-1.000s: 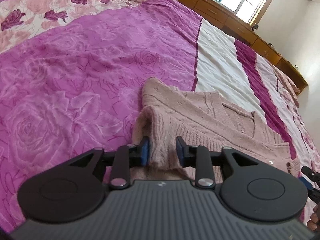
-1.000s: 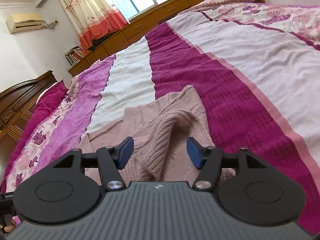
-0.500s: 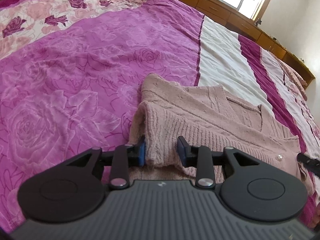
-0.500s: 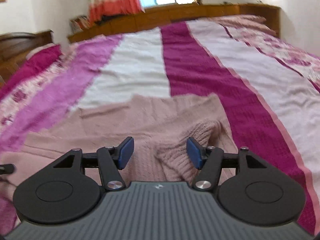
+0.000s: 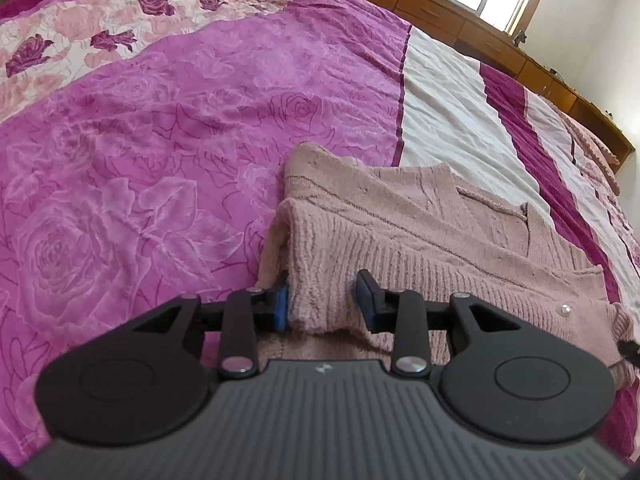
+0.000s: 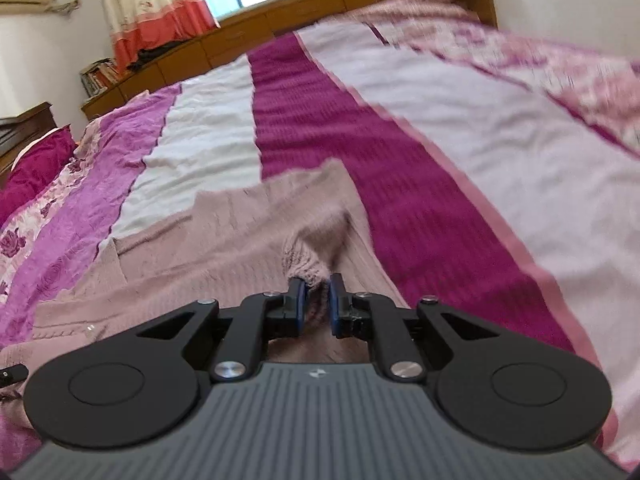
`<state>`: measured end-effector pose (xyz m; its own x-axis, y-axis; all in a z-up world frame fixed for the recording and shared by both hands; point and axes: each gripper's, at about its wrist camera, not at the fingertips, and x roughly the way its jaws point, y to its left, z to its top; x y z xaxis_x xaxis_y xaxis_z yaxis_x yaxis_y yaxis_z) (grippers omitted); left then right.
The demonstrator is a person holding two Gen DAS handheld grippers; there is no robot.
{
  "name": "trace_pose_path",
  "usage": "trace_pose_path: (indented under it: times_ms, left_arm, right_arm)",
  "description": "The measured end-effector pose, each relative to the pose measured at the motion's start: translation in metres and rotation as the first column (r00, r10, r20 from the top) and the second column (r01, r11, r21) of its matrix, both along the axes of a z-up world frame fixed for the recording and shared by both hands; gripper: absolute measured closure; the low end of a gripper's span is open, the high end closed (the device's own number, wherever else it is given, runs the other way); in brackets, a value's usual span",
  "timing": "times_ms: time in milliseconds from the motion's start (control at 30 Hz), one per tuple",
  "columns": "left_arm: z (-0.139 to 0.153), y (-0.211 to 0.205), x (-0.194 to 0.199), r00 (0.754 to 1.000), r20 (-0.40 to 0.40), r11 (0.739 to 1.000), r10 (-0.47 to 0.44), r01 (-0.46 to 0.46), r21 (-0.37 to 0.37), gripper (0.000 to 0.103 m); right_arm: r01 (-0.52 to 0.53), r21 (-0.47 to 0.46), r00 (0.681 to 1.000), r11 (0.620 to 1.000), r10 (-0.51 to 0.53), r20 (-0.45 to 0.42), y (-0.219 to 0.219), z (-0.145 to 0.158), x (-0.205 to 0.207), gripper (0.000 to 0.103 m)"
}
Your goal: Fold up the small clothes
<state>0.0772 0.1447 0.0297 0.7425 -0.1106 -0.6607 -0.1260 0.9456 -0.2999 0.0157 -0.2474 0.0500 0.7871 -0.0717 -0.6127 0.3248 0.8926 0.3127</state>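
A small pale pink knitted cardigan (image 5: pixel 420 232) lies on the striped bedspread (image 5: pixel 160 128), its near side folded over. My left gripper (image 5: pixel 324 300) is open, its blue pads standing either side of the folded ribbed edge at the garment's left corner. In the right wrist view the same cardigan (image 6: pixel 208 248) spreads out to the left. My right gripper (image 6: pixel 317 298) is shut on a bunched fold of the cardigan's right edge, which rises in a ridge just ahead of the pads. A pearl button (image 5: pixel 565 309) shows on the cardigan's near edge.
The bedspread runs in magenta, white and rose-print stripes (image 6: pixel 440 128). A wooden cabinet ledge (image 6: pixel 280 8) and a window with a curtain (image 6: pixel 152 4) lie beyond the bed's far side. A dark wooden headboard (image 6: pixel 24 128) is at the left.
My right gripper has closed on the cardigan's right edge and swung its view. My left gripper has stayed open around the folded corner and barely moved.
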Motion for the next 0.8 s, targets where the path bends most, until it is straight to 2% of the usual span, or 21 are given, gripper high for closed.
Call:
trace_pose_path:
  times_ms: [133,300,500,567,667,767,800]
  left_arm:
    - [-0.001,0.0,0.0,1.0,-0.005,1.0,0.002,-0.002,0.0,0.065]
    - [0.001,-0.001,-0.002,1.0,-0.012,1.0,-0.006,0.006,0.013,0.065]
    - [0.006,0.002,-0.006,0.999,-0.037,1.0,-0.008,0.008,-0.009,0.064]
    - [0.007,0.002,-0.007,0.999,-0.039,1.0,-0.01,0.009,-0.02,0.064]
    - [0.009,0.0,-0.005,0.998,-0.041,0.999,-0.038,0.038,0.0,0.064]
    - [0.011,-0.001,0.001,0.997,-0.048,0.998,-0.058,0.058,0.0,0.067]
    - [0.012,-0.001,0.002,0.997,-0.046,0.998,-0.065,0.065,-0.006,0.079]
  right_arm:
    - [-0.011,0.115,1.0,0.993,0.011,-0.002,-0.015,-0.012,-0.008,0.09]
    - [-0.045,0.143,0.999,0.989,0.048,-0.014,-0.02,-0.011,-0.007,0.088]
    - [-0.066,0.202,0.998,0.977,0.069,-0.005,-0.027,-0.007,-0.005,0.075]
    - [-0.072,0.214,0.997,0.974,0.072,0.006,-0.028,-0.004,-0.003,0.067]
    - [-0.088,0.204,0.996,0.975,0.089,0.005,-0.029,-0.002,0.004,0.063]
    - [-0.114,0.176,0.993,0.978,0.119,-0.016,-0.029,-0.003,0.015,0.064]
    - [-0.119,0.18,0.992,0.976,0.126,-0.023,-0.03,-0.005,0.018,0.064]
